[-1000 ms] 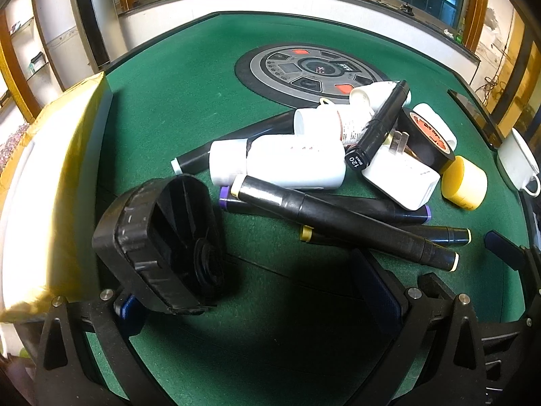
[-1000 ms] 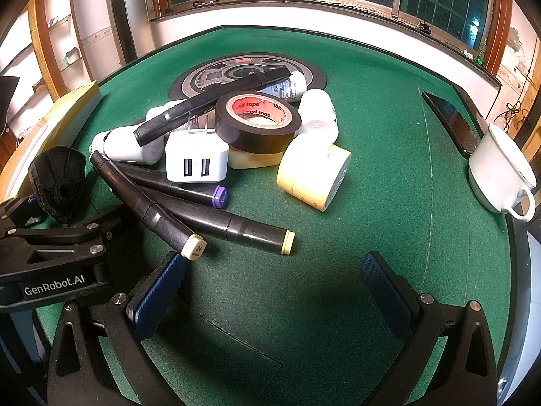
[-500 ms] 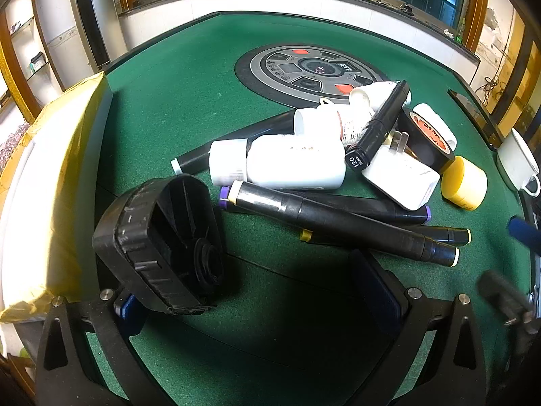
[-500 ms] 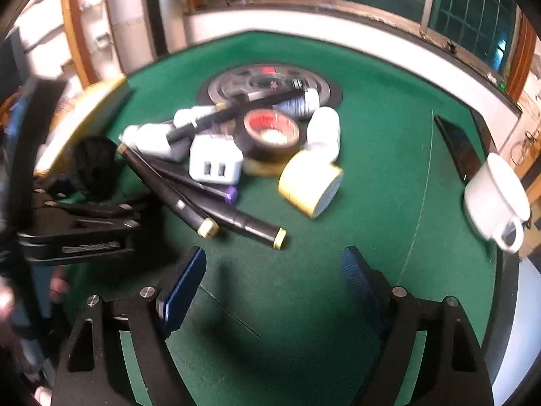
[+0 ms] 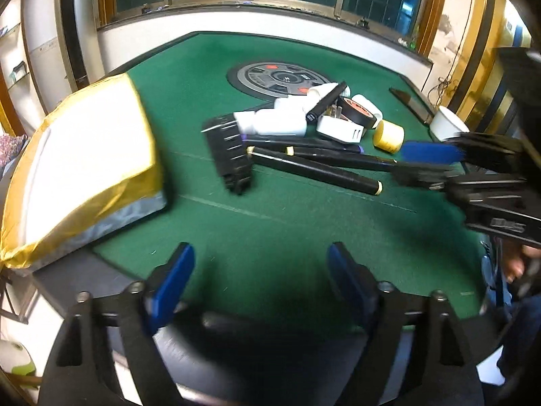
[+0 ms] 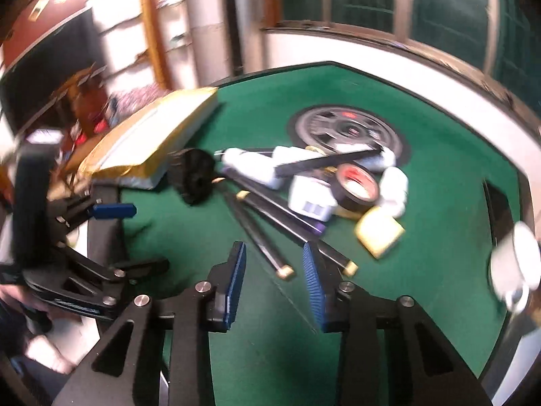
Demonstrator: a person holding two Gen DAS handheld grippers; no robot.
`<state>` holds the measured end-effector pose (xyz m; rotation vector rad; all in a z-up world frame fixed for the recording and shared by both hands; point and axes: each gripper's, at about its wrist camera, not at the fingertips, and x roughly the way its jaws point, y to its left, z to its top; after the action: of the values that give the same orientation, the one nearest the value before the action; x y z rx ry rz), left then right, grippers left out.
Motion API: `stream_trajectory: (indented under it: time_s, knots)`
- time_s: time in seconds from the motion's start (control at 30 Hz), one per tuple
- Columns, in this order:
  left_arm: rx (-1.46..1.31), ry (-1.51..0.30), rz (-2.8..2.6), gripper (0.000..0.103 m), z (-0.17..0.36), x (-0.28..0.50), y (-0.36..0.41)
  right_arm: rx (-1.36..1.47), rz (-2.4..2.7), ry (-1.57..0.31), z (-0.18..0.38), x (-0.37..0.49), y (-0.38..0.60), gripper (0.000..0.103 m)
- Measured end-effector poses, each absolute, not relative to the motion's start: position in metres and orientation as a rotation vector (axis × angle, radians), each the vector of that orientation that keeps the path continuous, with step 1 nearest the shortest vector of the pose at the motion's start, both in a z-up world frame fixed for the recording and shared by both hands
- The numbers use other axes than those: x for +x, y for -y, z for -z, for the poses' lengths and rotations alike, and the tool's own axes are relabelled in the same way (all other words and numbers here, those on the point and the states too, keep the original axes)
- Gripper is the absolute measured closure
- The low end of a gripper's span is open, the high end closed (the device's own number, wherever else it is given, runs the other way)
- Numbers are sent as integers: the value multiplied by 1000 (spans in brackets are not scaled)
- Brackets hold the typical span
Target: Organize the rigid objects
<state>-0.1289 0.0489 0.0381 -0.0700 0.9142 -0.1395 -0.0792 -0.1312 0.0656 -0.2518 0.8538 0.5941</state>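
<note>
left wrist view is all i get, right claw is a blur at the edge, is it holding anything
Observer: No. The right claw is closing with nothing pinched. Cream-capped ends of long black markers lie on the green felt table just beyond its gap.
Operator: and that black ribbed block left of the markers
Observer: It is a round black plastic spool standing on edge, with its hub facing the right camera.

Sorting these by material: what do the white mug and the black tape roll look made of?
White mug: probably glazed ceramic, going by its smooth white surface, though blurred. Black tape roll: likely glossy vinyl tape, with an orange printed core inside.
</note>
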Motion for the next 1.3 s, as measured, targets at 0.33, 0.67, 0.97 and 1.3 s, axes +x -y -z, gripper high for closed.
stream_trajectory:
  time_s: [0.33,0.67,0.97,1.3]
  knots:
    - [-146,-886,160,26,-41,-151,-78,-325,-603,-1048,-15,-25,91,75]
    - [-200,-886,174,26,-56,-132,-83,-251,-590,-1017,-21,-49,86,89]
    - [-106,-938,73,26,-65,-56,-54,16,-592,-853,-60,-59,142,89]
    - [-86,-1016,-5,72,-28,-8,-53,70,-611,-838,-64,-61,147,89]
